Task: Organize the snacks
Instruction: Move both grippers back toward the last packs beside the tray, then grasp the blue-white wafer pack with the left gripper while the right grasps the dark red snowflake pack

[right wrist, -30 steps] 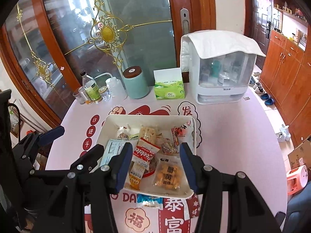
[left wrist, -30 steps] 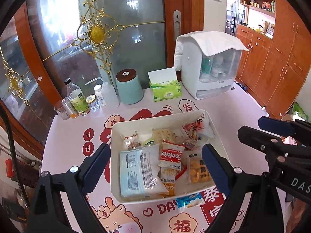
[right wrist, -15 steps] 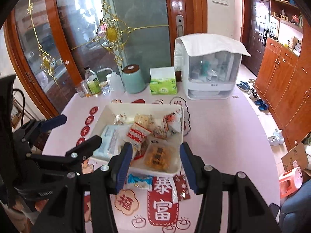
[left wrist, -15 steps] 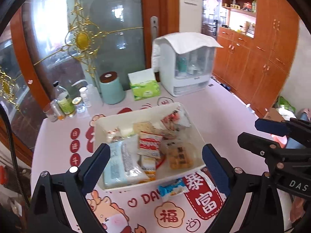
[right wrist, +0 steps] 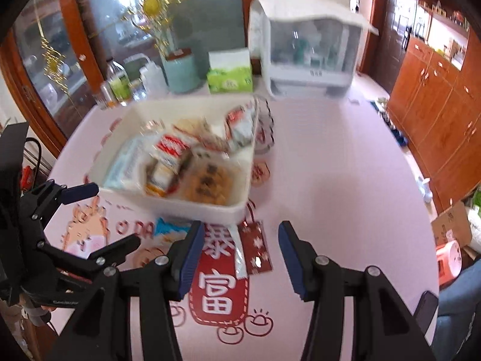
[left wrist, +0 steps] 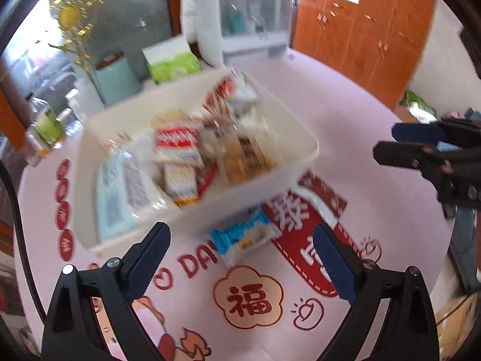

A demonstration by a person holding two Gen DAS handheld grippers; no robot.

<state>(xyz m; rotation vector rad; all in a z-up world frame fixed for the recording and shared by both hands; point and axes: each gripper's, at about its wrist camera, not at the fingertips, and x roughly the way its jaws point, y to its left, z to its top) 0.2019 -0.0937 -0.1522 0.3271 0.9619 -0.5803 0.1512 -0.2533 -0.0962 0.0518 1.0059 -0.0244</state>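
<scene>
Both hand-held grippers have come down toward the desk [left wrist: 345, 126] since the earlier frames, so the white bin [left wrist: 240, 201] and the loose packets in front of it now fill more of each view, blurred by the motion.

That white bin [right wrist: 168, 204] stands on the pink printed desk cover and holds the snacks: a pale blue flat pack [left wrist: 115, 198] at its left end, a red-and-white biscuit packet [left wrist: 176, 141] in the middle, a yellow-orange packet [left wrist: 180, 180] below it, a clear bag of golden-brown pieces [left wrist: 243, 159] at the right, and a red-and-white bag [left wrist: 225, 93] leaning at the far corner. Behind the bin are a mint canister with a brown lid [right wrist: 182, 70], a green tissue box [right wrist: 230, 73], some bottles [right wrist: 118, 82] and a white cabinet with clear doors [right wrist: 312, 48]; what it holds is too blurred to tell.

Outside the bin, a blue-and-white snack packet [left wrist: 243, 236] lies on the desk just before the near wall, and a dark red packet [right wrist: 255, 248] lies beside it to the right.

From the left wrist, the left hand-held gripper [left wrist: 243, 258] stands with its fingers wide apart, nothing between them, the blue-and-white packet just ahead; the right one [left wrist: 421, 144] shows at the right edge. From the right wrist, the right hand-held gripper [right wrist: 237, 258] is partly spread and empty above the dark red packet, and only this view shows a cardboard box [right wrist: 451, 225] and pink stool [right wrist: 449, 260] on the floor.
</scene>
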